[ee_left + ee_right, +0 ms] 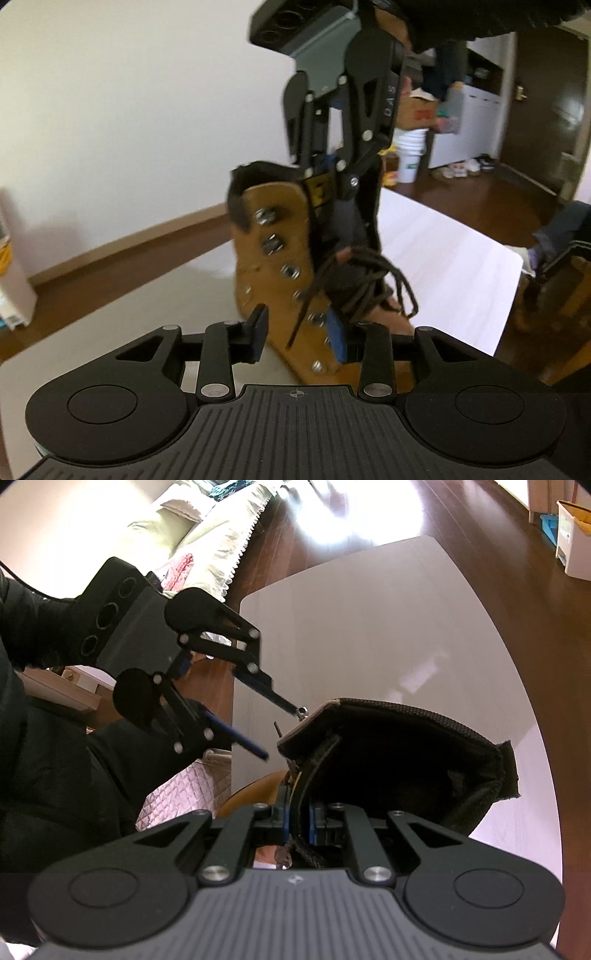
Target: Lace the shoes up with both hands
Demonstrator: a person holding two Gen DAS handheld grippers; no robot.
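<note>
A tan boot with metal lace hooks and a black collar stands on the white table. Its dark brown lace hangs loose in a bundle at the front. My left gripper is open, its blue pads on either side of the boot's lower eyelet flap and a lace end. My right gripper is shut on the boot's tongue at the collar; it also shows from above in the left wrist view. In the right wrist view the open left gripper sits by the boot's top hook.
The table has a rounded edge over dark wood floor. A bed with white bedding lies to the left. White buckets, boxes and shoes stand at the back by a brown door.
</note>
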